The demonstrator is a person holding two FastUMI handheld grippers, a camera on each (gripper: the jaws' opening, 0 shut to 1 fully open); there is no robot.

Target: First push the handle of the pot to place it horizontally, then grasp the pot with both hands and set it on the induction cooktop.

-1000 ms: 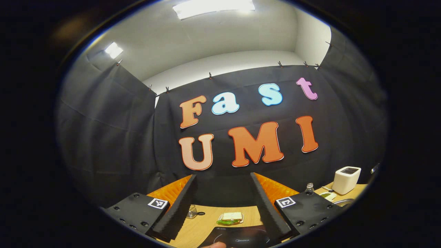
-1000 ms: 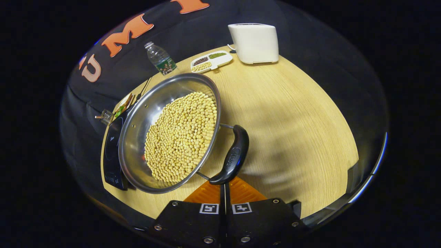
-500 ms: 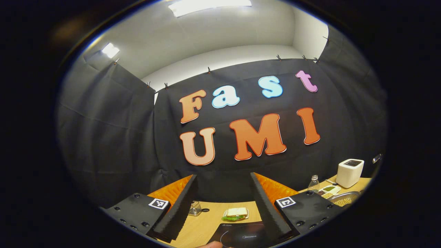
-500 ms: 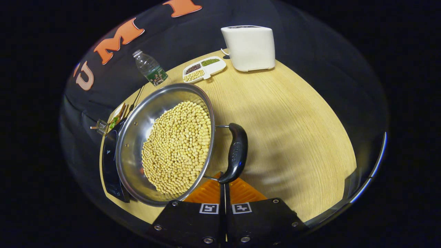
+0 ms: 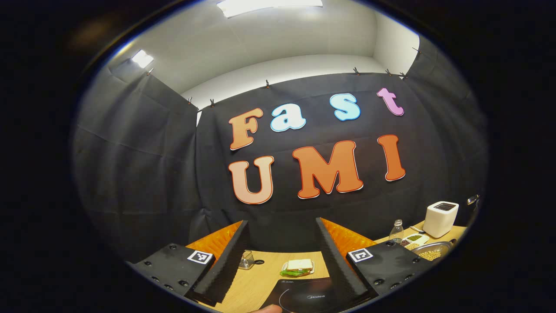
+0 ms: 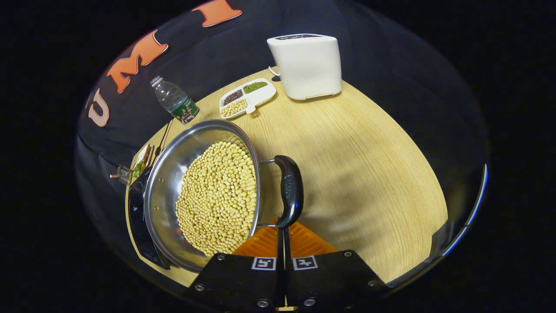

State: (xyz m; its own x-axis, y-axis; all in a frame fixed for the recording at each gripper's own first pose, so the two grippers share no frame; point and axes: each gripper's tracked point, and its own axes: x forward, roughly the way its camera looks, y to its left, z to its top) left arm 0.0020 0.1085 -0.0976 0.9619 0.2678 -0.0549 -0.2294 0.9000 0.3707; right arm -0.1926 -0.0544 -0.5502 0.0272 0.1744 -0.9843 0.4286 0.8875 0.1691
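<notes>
Now, right gripper [image 6: 283,229]: jaws closed together, holding nothing, tips right at the near end of the pot's black handle [image 6: 290,191]; contact unclear.
Left gripper [image 5: 281,261]: jaws wide apart, empty, raised above the induction cooktop [image 5: 304,295].
Pot [image 6: 173,174]: steel, full of soybeans [image 6: 217,198], on the wooden table [image 6: 360,174], its far edge overlapping the cooktop.

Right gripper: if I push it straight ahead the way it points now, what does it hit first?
The right gripper, fingers together, points at the near end of the pot's black handle; that comes first, and may already touch. Beyond it lies bare table, then the white toaster. Depth is uncertain.
</notes>
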